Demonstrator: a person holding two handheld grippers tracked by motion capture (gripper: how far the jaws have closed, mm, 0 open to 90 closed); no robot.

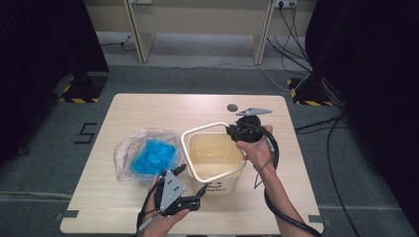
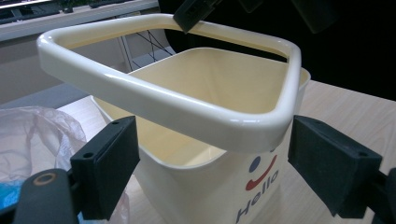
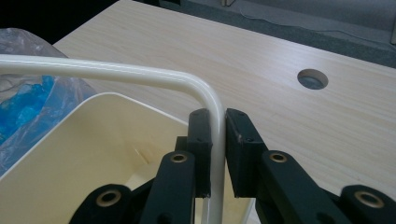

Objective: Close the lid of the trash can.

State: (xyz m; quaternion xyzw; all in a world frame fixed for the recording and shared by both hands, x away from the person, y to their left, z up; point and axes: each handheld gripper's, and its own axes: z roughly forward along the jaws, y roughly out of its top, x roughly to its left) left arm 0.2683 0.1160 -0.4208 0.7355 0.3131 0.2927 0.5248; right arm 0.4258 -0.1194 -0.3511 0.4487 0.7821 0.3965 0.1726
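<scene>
Cream rim ring (image 3: 140, 73) clamped in right gripper (image 3: 217, 140)

You could read "Hello" in dark blue letters on the front wall of the cream bin (image 2: 243, 186), below a printed face of blue dot eyes and a red smile. From above, that print showed as "ello" near the counter's front edge. A black "5" (image 1: 87, 132) marked the floor beyond the counter's left edge.

Even overhead light keeps my table (image 1: 148, 106) bright, while black curtains (image 1: 44, 44) darken both sides. Glare streaks the bin's white rim (image 2: 154, 95). My jaws up close look soft.
</scene>
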